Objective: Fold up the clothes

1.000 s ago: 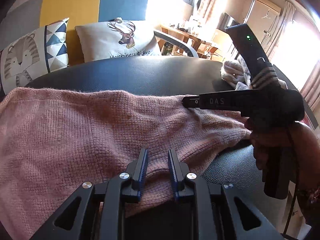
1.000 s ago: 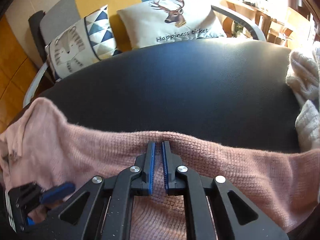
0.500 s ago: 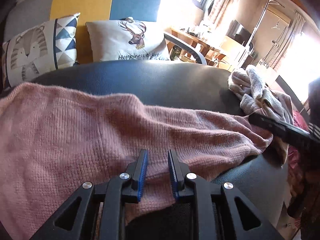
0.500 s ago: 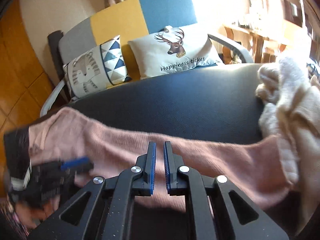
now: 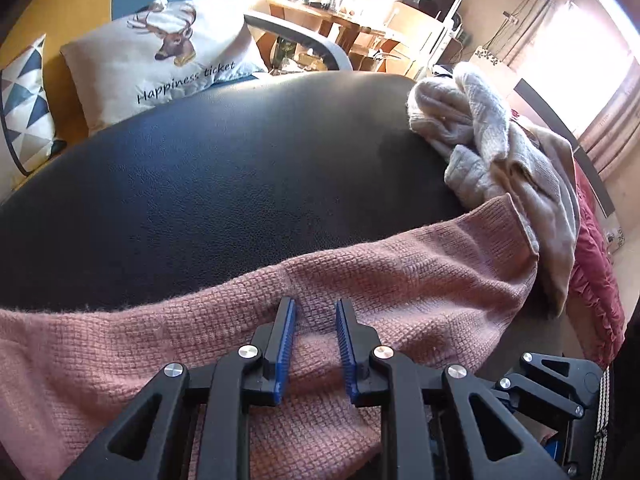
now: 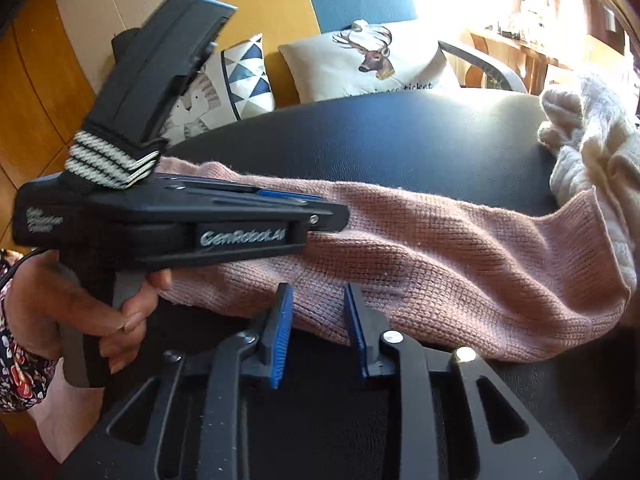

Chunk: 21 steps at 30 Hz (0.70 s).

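Note:
A pink knitted garment (image 5: 400,300) lies stretched across the black leather surface (image 5: 240,180), its cuff toward the right. My left gripper (image 5: 315,312) has a fold of the pink knit filling the narrow gap between its blue pads. From the right wrist view, that left gripper (image 6: 340,218) lies sideways over the pink garment (image 6: 460,264), held by a hand (image 6: 100,308). My right gripper (image 6: 318,300) is at the garment's near edge. Its jaws are opening, and the fabric edge lies between the tips without the pads pressing it.
A heap of cream knitwear (image 5: 480,128) sits at the right end of the surface, touching the pink cuff, with a red garment (image 5: 596,280) beyond it. Behind stands a sofa with a deer cushion (image 6: 368,64) and a triangle-patterned cushion (image 6: 248,76).
The right jaws, shut on the pink knit a second ago, have come apart and drawn back to its near edge. The left gripper has swung right along the garment toward the cuff.

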Available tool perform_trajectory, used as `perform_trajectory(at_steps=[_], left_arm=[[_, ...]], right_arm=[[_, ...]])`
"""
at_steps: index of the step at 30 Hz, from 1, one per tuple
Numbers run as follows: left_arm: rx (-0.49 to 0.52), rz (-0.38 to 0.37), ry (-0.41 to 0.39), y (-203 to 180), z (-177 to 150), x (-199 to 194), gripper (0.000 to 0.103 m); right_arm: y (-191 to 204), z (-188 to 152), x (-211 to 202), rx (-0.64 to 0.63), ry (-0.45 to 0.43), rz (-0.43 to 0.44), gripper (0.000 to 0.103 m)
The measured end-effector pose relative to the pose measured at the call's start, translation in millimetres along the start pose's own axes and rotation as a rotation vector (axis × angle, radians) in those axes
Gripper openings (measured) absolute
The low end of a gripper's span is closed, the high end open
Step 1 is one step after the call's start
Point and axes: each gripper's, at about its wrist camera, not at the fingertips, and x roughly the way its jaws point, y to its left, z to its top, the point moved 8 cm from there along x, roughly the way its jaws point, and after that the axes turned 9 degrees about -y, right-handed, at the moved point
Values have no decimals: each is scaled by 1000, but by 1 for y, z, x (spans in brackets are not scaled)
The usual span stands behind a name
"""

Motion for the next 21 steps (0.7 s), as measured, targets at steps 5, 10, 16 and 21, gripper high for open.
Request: perform_trajectory(at_steps=[5, 10, 16, 21], left_arm=[[30, 28, 42, -2, 3, 5, 21], [50, 87, 21, -2, 4, 6, 21], [74, 104, 12, -2, 4, 8, 21], [90, 135, -9, -6, 4, 11, 21]], right_arm=[[0, -8, 13, -84, 41, -43, 38], [-8, -15, 3, -17, 45, -15, 10], [-2, -36, -18, -94, 51, 0, 9], [-6, -38, -23, -34, 61, 51, 13]])
